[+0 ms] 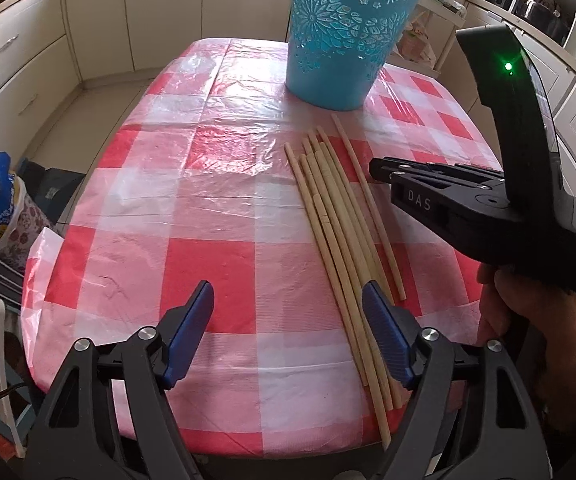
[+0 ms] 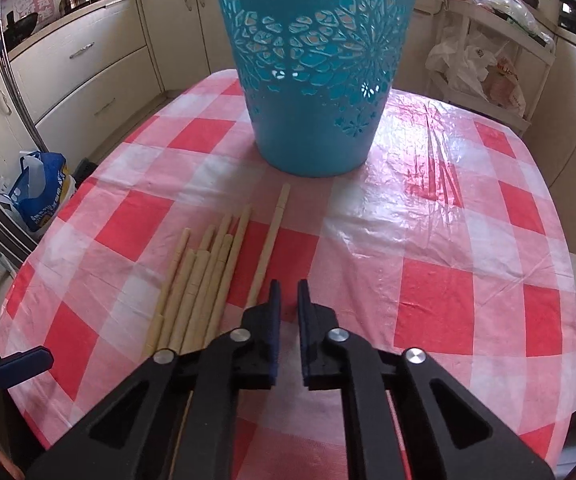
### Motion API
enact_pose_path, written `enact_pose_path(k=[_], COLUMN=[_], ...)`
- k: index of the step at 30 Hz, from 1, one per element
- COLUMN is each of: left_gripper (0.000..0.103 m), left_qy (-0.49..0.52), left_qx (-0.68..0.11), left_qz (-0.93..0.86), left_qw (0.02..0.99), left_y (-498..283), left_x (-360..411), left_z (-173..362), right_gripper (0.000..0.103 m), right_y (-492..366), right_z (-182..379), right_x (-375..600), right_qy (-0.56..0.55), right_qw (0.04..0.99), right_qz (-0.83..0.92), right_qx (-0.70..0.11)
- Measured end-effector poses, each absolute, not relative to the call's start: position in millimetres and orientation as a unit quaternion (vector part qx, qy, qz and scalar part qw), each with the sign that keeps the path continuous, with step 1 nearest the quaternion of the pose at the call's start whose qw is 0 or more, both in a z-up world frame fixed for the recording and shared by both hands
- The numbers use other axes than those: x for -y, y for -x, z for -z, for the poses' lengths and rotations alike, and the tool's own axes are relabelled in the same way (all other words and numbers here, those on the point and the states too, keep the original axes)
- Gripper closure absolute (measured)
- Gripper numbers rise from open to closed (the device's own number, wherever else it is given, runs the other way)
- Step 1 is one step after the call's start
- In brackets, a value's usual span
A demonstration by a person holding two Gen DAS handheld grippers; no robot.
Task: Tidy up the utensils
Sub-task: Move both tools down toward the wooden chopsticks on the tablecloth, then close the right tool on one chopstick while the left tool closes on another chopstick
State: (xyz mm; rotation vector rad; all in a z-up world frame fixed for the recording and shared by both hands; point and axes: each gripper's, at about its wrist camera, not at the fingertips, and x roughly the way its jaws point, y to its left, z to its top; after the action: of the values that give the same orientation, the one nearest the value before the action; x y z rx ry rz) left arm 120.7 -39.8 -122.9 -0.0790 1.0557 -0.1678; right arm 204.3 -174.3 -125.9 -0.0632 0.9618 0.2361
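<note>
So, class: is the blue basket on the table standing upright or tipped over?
Upright. The blue basket stands on its narrow base on the checked tablecloth, its wide rim at the top, beyond the chopsticks. Its contents cannot be seen.

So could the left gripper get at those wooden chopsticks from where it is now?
Probably yes. The left gripper is open, its right finger already over the near ends of the chopsticks, and nothing lies between them. The right gripper sits beside the pile, farther along.

Both fisheye views look steeply down along their own fingers from close above the red-and-white checked table (image 1: 216, 184). They share the pale wooden chopsticks (image 1: 340, 216) and the turquoise perforated plastic basket (image 2: 312, 80); the right wrist view sits nearer the basket.
</note>
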Motion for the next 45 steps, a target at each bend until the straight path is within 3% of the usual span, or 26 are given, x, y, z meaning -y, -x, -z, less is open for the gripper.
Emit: enact_pose_path(k=[9, 12, 15, 18, 19, 21, 28, 33, 45], left_gripper=[0.060, 0.063, 0.064, 0.067, 0.071, 0.076, 0.091, 0.092, 0.088], left_qy=[-0.011, -0.033, -0.052, -0.057, -0.057, -0.061, -0.025, 0.019, -0.026], left_qx=[-0.482, -0.480, -0.477, -0.468, -0.465, -0.458, -0.464, -0.480, -0.490], left_qz=[0.089, 0.081, 0.079, 0.088, 0.090, 0.100, 0.186, 0.181, 0.127], left_qw=[0.872, 0.873, 0.874, 0.877, 0.879, 0.881, 0.866, 0.858, 0.862], left_y=[-135, -138, -139, -141, -144, -149, -177, -189, -213], left_x=[56, 57, 58, 56, 56, 56, 52, 26, 49], left_z=[131, 132, 133, 133, 133, 134, 134, 127, 129], right_gripper=[0.095, 0.069, 0.069, 0.076, 0.087, 0.096, 0.097, 0.097, 0.097], right_y=[-192, -201, -212, -223, -226, -226, -212, -205, -202], right_z=[120, 116, 117, 123, 125, 126, 128, 127, 127], right_x=[208, 197, 181, 169, 168, 168, 208, 223, 215], right_qy=[-0.030, -0.028, -0.012, 0.012, 0.021, 0.041, 0.021, 0.003, 0.016], right_qw=[0.881, 0.881, 0.881, 0.882, 0.881, 0.883, 0.880, 0.875, 0.882], right_qz=[-0.130, -0.143, -0.153, -0.147, -0.138, -0.128, -0.102, -0.106, -0.103], right_qx=[-0.454, -0.450, -0.447, -0.448, -0.451, -0.449, -0.463, -0.473, -0.459])
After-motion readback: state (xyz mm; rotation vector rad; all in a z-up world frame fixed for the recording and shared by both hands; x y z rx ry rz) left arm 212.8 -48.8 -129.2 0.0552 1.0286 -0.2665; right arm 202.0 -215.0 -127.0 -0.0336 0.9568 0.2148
